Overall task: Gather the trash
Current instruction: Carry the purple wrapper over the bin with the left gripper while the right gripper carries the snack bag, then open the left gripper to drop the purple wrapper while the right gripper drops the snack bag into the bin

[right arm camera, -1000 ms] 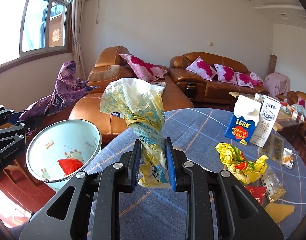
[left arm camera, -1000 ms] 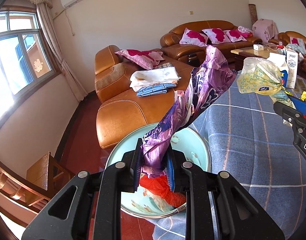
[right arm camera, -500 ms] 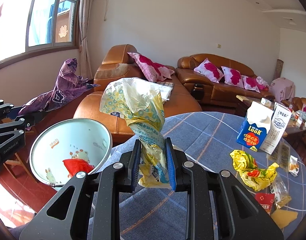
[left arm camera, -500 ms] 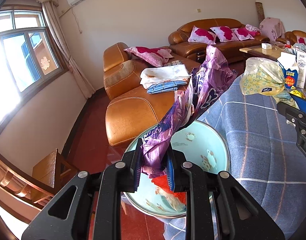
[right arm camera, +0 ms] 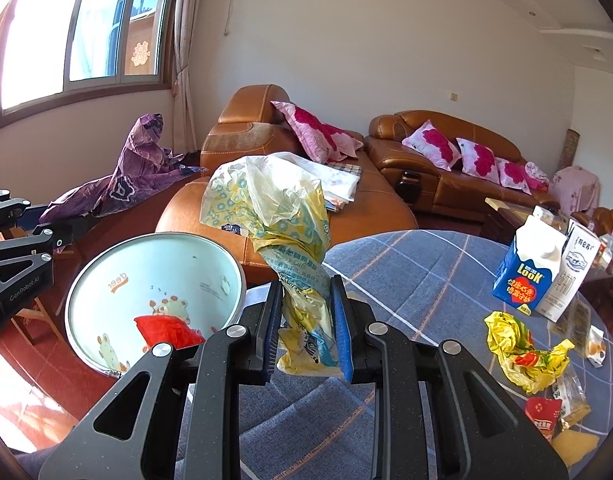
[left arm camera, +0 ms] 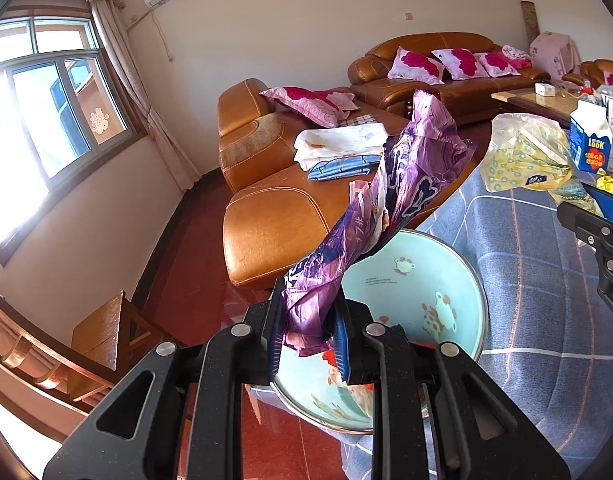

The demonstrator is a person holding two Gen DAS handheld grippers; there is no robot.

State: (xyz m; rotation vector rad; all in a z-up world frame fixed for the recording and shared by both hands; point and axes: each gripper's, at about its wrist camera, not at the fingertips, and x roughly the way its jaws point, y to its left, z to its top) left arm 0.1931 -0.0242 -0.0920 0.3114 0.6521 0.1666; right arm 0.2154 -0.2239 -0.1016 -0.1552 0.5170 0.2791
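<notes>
My left gripper (left arm camera: 308, 334) is shut on a purple plastic wrapper (left arm camera: 390, 196) that stands up above a light blue basin (left arm camera: 422, 280). The basin (right arm camera: 154, 280) holds a red wrapper (right arm camera: 166, 330) and sits beside the blue checked table (right arm camera: 406, 280). My right gripper (right arm camera: 304, 332) is shut on a yellow and white plastic bag (right arm camera: 274, 208), held above the table edge to the right of the basin. The purple wrapper (right arm camera: 118, 176) and left gripper body show at the left of the right wrist view.
On the table lie a crumpled yellow wrapper (right arm camera: 522, 352), a red packet (right arm camera: 542, 416), small clear packets (right arm camera: 594, 344) and two milk cartons (right arm camera: 534, 268). Brown leather sofas (left arm camera: 290, 208) with pink pillows stand behind. A wooden chair (left arm camera: 102, 332) is at the left.
Both grippers keep their hold. The left gripper has shifted left and back, so the basin now sits further right in its view. The right gripper has swung slightly right.
</notes>
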